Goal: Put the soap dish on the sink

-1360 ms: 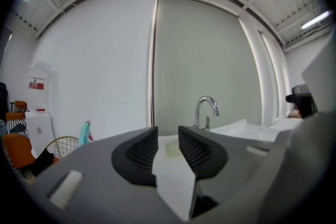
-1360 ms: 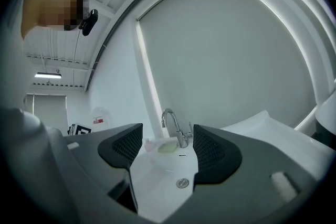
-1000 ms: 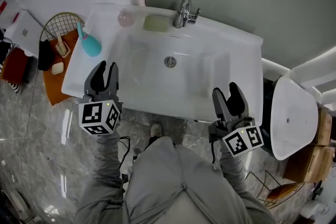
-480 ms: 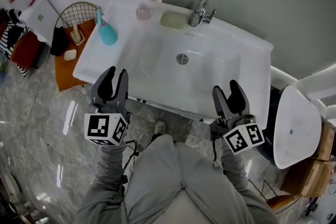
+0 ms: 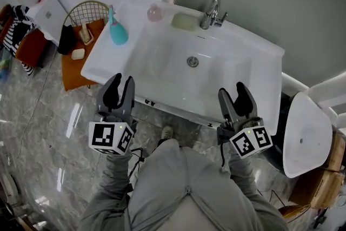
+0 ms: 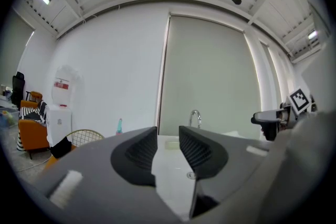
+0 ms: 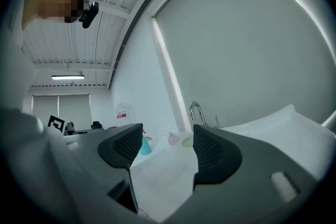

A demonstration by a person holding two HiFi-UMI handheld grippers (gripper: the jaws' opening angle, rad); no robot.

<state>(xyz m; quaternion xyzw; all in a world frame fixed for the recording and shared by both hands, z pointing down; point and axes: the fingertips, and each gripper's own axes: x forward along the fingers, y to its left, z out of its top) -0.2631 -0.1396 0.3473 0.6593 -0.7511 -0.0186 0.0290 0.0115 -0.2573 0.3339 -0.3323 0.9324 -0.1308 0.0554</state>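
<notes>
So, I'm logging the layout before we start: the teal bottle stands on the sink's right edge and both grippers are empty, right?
Not quite. The head view shows the teal bottle on the left edge of the sink, not the right. The left gripper and right gripper are indeed both empty.

The white sink (image 5: 254,81) looks like smooth, glossy ceramic. At its twelve o'clock, the curved tap (image 5: 212,12) is shiny polished metal. The grey marbled floor (image 5: 46,130) looks like glossy, reflective stone.
</notes>
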